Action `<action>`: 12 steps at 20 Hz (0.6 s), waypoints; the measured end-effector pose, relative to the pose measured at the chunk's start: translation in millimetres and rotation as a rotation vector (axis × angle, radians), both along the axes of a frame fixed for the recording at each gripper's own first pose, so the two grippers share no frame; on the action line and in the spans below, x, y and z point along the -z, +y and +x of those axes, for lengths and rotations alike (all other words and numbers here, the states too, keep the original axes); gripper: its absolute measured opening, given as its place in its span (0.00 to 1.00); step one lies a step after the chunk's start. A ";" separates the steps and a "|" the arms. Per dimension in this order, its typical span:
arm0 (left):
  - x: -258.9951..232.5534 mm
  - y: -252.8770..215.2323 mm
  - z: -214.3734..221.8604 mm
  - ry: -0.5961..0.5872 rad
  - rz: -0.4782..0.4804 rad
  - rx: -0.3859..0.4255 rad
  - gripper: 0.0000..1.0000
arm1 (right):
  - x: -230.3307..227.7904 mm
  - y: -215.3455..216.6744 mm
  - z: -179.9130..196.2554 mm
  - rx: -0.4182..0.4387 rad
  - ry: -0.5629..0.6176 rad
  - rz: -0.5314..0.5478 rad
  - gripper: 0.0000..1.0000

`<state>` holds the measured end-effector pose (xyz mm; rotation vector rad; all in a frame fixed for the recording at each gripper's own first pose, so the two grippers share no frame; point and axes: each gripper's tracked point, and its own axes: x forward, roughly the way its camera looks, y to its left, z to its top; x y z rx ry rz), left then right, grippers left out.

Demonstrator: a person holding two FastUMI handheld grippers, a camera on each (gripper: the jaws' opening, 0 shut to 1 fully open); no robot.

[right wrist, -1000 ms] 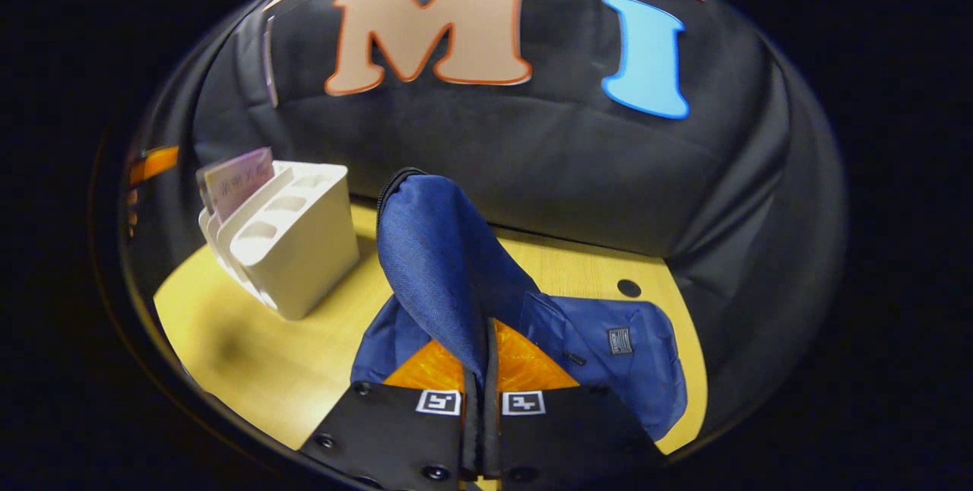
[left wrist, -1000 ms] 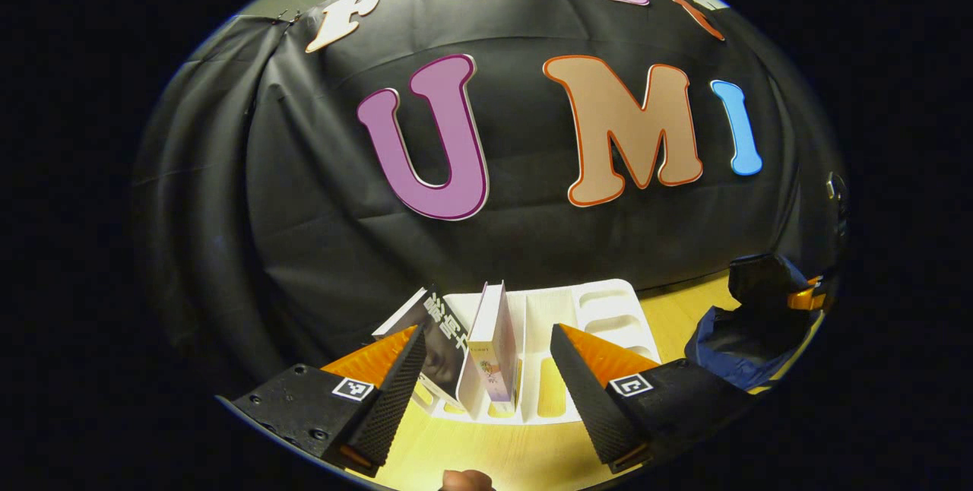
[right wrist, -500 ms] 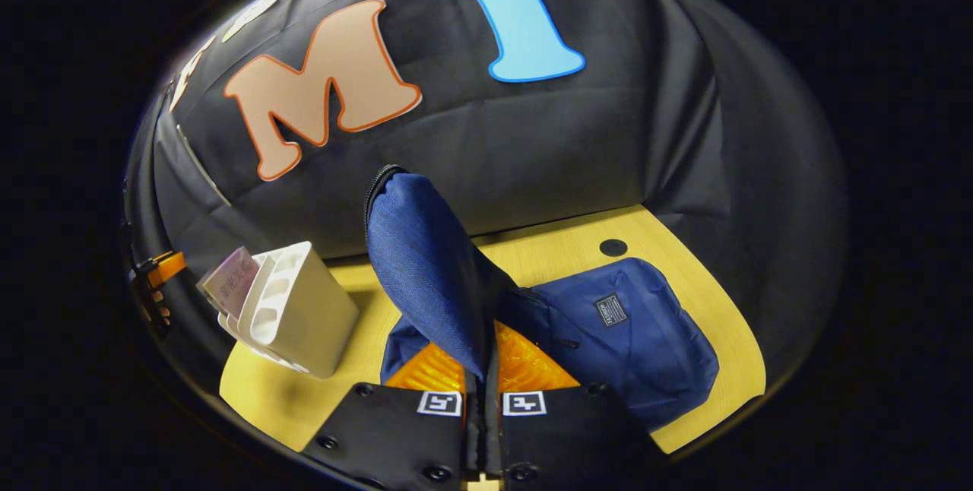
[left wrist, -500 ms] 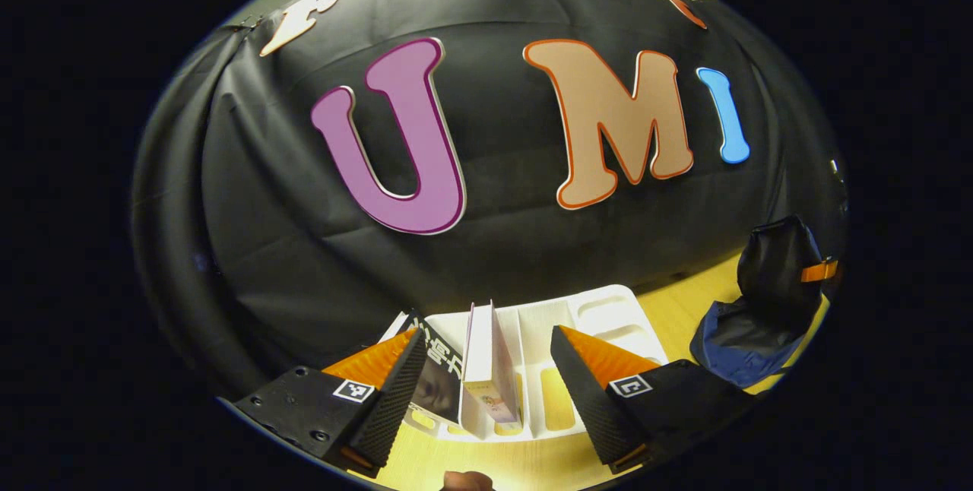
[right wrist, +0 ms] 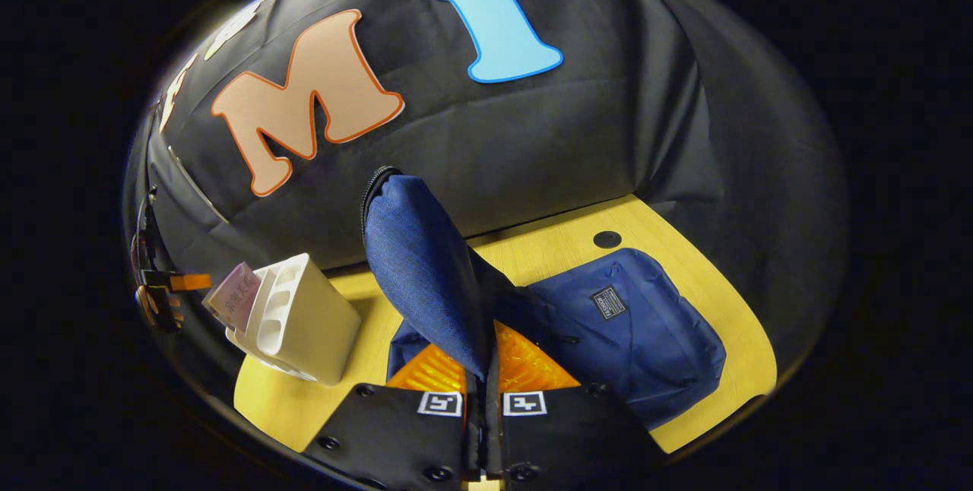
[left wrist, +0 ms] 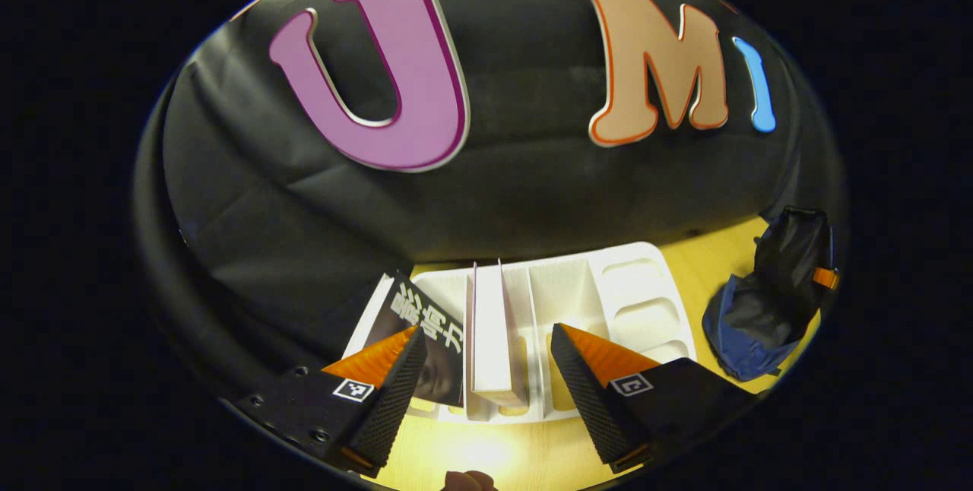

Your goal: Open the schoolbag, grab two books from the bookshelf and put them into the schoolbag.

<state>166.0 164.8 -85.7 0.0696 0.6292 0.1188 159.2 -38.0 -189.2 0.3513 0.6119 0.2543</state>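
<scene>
Left gripper [left wrist: 484, 369]: jaws spread wide, holding nothing, poised just in front of the bookshelf with the white book between the fingers' line of sight.
White book [left wrist: 490, 339]: upright in a slot of the bookshelf.
Dark book [left wrist: 422, 343]: leaning in the slot beside it, at the rack's end.
Bookshelf [left wrist: 642, 308]: white slotted rack on the yellow worktop [left wrist: 486, 453].
Right gripper [right wrist: 482, 400]: jaws closed tight on the flap [right wrist: 422, 263] of the schoolbag, lifting it upright.
Schoolbag [right wrist: 638, 331]: blue, lying flat on the worktop, near the bookshelf [right wrist: 300, 320].
</scene>
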 end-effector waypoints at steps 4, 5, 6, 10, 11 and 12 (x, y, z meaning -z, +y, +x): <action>28.5 1.8 4.7 0.152 -0.032 -0.012 0.95 | 0.1 0.4 0.3 0.016 0.004 0.040 0.10; 32.1 4.7 8.9 0.171 -0.022 -0.013 0.95 | 0.5 0.8 -0.3 0.018 0.007 0.045 0.06; 36.6 6.1 13.8 0.191 -0.013 -0.009 0.95 | 0.2 0.4 -0.2 0.018 0.008 0.047 0.06; 49.2 6.6 23.7 0.269 -0.016 -0.010 0.94 | -0.4 -0.2 -0.4 0.017 0.005 0.045 0.09; 53.7 6.5 25.2 0.286 -0.025 -0.010 0.94 | -0.3 -1.1 -1.8 0.018 0.004 0.043 0.09; 56.6 7.4 24.8 0.311 -0.032 -0.015 0.94 | -0.5 -0.9 -2.0 0.019 0.005 0.045 0.09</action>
